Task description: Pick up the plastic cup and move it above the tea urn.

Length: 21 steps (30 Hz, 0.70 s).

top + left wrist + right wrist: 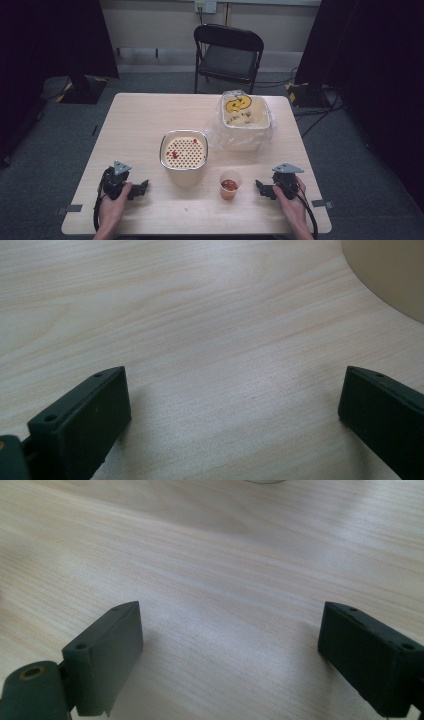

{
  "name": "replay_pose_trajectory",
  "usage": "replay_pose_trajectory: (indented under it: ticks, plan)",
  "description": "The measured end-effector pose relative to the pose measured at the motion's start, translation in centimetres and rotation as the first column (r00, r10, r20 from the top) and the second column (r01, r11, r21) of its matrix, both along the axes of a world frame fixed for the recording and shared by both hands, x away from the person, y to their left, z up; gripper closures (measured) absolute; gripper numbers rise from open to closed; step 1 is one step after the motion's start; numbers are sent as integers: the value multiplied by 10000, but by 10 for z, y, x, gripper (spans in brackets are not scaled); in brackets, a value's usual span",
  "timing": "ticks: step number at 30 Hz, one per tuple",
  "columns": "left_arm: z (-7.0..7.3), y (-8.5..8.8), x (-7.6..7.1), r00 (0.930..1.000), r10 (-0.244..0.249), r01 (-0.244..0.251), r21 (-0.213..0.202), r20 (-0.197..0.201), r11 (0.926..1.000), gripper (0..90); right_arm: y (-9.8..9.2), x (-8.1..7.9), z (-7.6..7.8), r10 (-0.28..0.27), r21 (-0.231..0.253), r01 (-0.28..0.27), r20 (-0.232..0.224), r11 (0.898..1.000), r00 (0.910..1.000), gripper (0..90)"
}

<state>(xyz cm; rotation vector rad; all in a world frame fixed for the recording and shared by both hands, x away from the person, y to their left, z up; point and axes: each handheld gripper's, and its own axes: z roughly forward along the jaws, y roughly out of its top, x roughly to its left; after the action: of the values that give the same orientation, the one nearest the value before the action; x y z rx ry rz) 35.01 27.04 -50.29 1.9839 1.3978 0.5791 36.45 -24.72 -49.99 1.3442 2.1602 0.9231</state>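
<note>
A square container with a perforated, hole-dotted insert (183,151) stands in the middle of the wooden table (145,115), with red bits on the insert. To its right sits a small clear cup (230,184) holding red pieces. A white tub with a yellow pumpkin face (244,116) sits in a clear plastic bag at the back right. My left gripper (142,188) rests on the table near the front left, jaws wide apart over bare wood (230,390). My right gripper (260,187) rests just right of the cup, jaws wide apart over bare wood (230,630).
A black folding chair (227,52) stands beyond the table's far edge. Dark curtains hang at both sides, and cables lie on the grey floor at the right. The container's curved base (395,275) shows at the top right of the left gripper view.
</note>
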Motion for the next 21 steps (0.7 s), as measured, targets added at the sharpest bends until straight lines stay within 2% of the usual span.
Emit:
replay_pose_trajectory:
  ticks: [6,7,9,11,12,14,15,21]
  plan:
    - [0,0,0,10000,-6,6,-9,4,10000,0,0,0,0,-27,3,27,-34,10000,10000,109]
    - [0,0,0,10000,-14,14,-7,3,10000,0,1,-1,2,0,-25,0,-30,10000,10000,151]
    - [0,0,0,10000,-14,14,1,5,10000,0,1,-1,3,-38,-60,38,-16,10000,10000,159]
    - [0,0,0,10000,-43,43,30,11,10000,0,1,-3,5,-24,-170,27,159,9999,9999,163]
    - [0,1,0,10000,-47,47,28,20,10000,0,-1,-6,9,82,282,-86,124,9996,9999,163]
    - [0,1,0,10000,-44,44,34,26,10000,0,-1,-8,11,129,408,-135,134,9991,9998,166]
    - [0,1,0,10000,-52,52,24,20,10000,0,-1,-14,15,397,624,-406,156,9972,9991,165]
    - [0,1,0,10000,-49,48,30,28,10000,0,5,-27,21,931,682,-939,152,9932,9955,176]
